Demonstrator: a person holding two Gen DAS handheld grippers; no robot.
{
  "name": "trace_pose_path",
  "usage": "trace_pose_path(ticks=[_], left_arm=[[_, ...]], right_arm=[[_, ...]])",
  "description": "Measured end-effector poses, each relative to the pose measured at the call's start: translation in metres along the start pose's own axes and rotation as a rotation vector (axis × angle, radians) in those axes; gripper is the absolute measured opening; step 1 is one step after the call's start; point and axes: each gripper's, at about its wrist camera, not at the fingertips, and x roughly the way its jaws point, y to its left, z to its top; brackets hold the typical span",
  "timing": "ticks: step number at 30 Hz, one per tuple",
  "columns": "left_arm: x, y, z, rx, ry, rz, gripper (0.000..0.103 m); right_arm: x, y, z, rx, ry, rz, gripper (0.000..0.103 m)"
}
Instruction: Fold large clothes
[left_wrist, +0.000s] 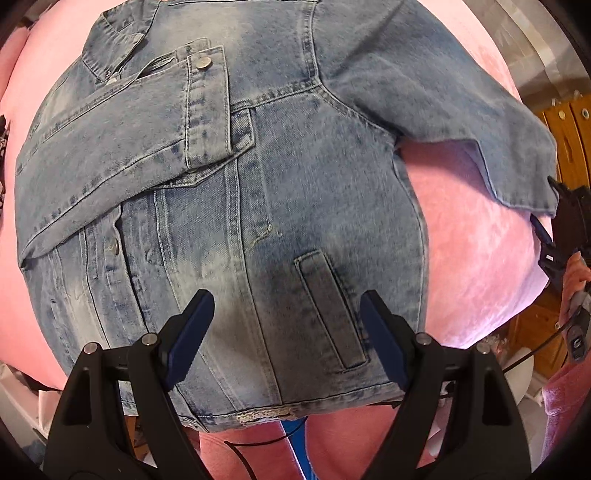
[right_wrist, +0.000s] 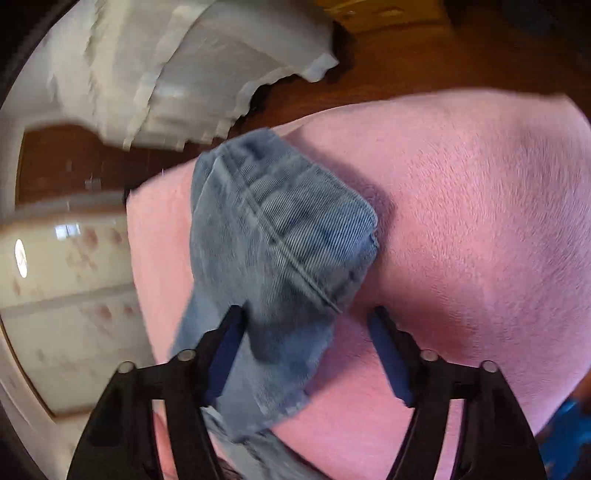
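A light-blue denim jacket lies front up on a pink blanket. One sleeve is folded across the chest. The other sleeve stretches out to the right, where its cuff ends at my right gripper. My left gripper hangs open above the jacket's lower front, beside a pocket, with nothing between its fingers. In the right wrist view the sleeve end lies between the jaws of my right gripper. Its left finger touches the cloth and the right finger stands clear.
The pink blanket ends at an edge close behind the sleeve. Beyond it are a wooden floor, hanging white cloth and cream flowered furniture. A wooden cabinet and a person's hand are at the right.
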Motion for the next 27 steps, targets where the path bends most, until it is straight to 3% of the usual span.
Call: trace_pose_path(ticks=[3,6,11,16,21,27], left_arm=[[-0.003,0.002,0.005,-0.007,-0.002,0.001,0.079],[-0.005,0.011,0.005,-0.008,-0.008,-0.008,0.079],[-0.007,0.03,-0.006,-0.015,-0.023,-0.001,0.079],[-0.018,0.059,-0.008,-0.027,-0.059,-0.015,0.079],[-0.033,0.101,-0.019,-0.023,-0.102,-0.011,0.079],[-0.029,0.198,-0.035,-0.05,-0.125,-0.009,0.079]], right_arm=[[0.004,-0.003,0.005,0.074,-0.024,0.076,0.022],[-0.004,0.012,-0.001,-0.005,-0.132,0.066,0.012],[-0.017,0.052,-0.026,-0.13,-0.252,0.07,0.011],[-0.03,0.114,-0.064,-0.373,-0.3,0.076,0.011],[-0.038,0.182,-0.13,-0.631,-0.335,0.102,0.01],[-0.027,0.237,-0.228,-0.826,-0.372,0.126,0.01]])
